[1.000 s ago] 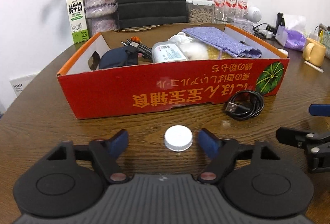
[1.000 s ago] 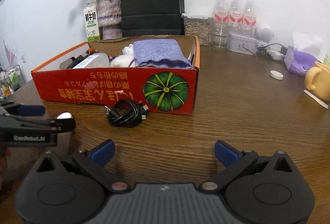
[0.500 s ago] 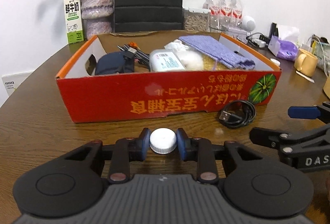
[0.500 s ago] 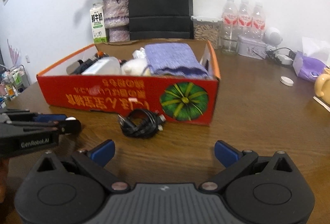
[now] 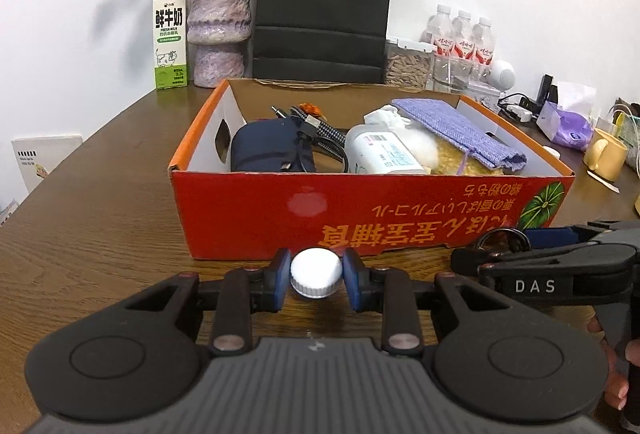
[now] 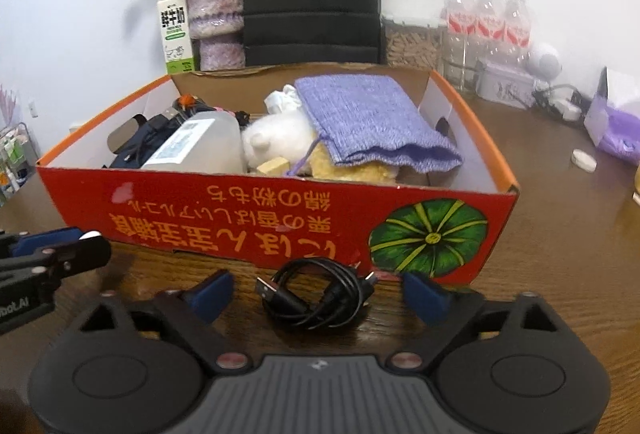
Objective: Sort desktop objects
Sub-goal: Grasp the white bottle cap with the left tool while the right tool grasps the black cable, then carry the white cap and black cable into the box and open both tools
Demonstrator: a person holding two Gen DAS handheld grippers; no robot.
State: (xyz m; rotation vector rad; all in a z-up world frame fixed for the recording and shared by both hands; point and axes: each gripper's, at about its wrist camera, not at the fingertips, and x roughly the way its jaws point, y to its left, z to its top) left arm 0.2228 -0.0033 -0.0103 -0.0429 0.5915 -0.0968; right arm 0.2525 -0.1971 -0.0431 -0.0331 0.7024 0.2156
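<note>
A white bottle cap point(image 5: 316, 272) is held just above the wooden table, with my left gripper point(image 5: 315, 280) shut on it and its blue pads pressing on both sides. Close behind stands the red cardboard box point(image 5: 260, 218). In the right wrist view, a coiled black USB cable point(image 6: 332, 298) lies on the table against the box's front wall point(image 6: 240, 218). My right gripper point(image 6: 316, 288) straddles the cable. Its jaws are closing and the pads stand apart from the coil. The left gripper point(image 6: 80, 246) shows at that view's left edge.
The box holds a dark blue pouch point(image 5: 268, 150), a white bottle point(image 5: 384, 154), a plush toy point(image 6: 280, 138) and a purple knit bag point(image 6: 368, 118). Behind stand a milk carton point(image 5: 170, 38), a vase point(image 5: 218, 30), a black paper bag point(image 5: 320, 6) and water bottles point(image 5: 462, 42). A yellow mug point(image 5: 606, 154) is at right.
The left jaws closed on the white cap, raised it a little and carried it toward the box. The right gripper moved in over the black cable and its jaws narrowed.
</note>
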